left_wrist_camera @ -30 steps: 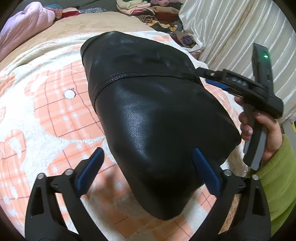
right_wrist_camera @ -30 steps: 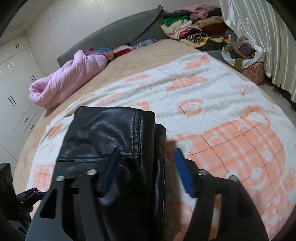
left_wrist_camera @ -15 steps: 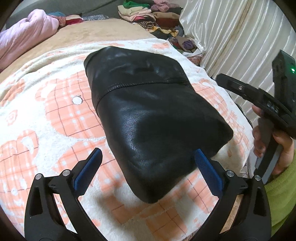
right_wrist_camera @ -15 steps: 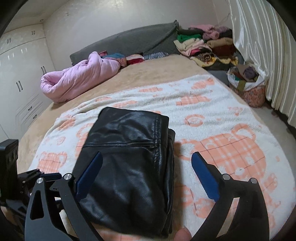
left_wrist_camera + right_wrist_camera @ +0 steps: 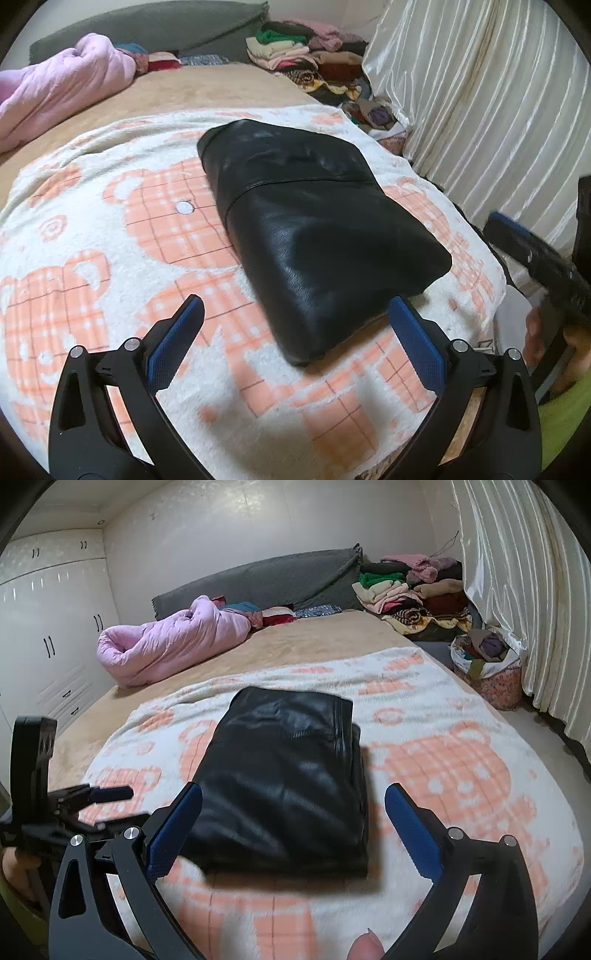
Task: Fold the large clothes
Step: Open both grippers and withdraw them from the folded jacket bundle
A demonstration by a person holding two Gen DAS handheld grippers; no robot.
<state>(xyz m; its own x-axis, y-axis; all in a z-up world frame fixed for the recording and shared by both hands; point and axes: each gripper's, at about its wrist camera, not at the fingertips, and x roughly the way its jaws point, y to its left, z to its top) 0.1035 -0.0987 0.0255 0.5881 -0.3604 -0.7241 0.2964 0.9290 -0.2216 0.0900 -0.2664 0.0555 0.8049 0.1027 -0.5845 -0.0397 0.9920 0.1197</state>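
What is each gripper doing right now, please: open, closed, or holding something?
Left gripper: open, holding nothing.
Right gripper: jaws opening wide, nothing between them; black leather garment lies free.

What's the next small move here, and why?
Probably lift both tongs clear and move on to another garment. The black leather jacket lies folded in a compact block on the bear-print blanket; left tongs and right tongs are open, holding nothing.

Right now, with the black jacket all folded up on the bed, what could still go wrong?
1. The folded black jacket looks stiff and puffy, so with both grippers open and off it, the fold might spring open.
2. One corner lies near the edge of the teddy blanket on the curtain side, so a nudge might slide it off.
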